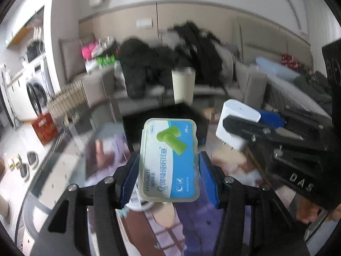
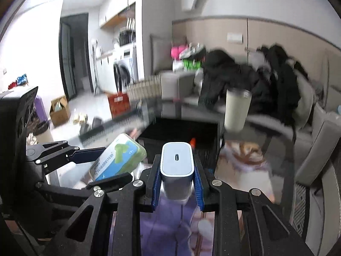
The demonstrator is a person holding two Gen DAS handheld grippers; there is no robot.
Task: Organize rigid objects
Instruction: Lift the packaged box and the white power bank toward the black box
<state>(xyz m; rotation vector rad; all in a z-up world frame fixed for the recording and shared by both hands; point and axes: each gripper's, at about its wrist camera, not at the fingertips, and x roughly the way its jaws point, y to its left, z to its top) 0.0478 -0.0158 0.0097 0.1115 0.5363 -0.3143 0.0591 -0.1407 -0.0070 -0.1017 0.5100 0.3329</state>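
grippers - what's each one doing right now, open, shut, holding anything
Left gripper: closed on the earplug case, its pads against both long sides.
Right gripper: closed on the white charger, USB port facing the camera.

Motion blur is smearing the background in both views: dark clothes pile (image 1: 170, 57) on the sofa, cream cup (image 2: 236, 111), black bin (image 2: 181, 134). Left claw (image 1: 169, 178) is covering the earplug box (image 1: 170, 160) sides. Right claw (image 2: 178, 183) is hiding the white charger (image 2: 177, 166) flanks; its underside is blurring.
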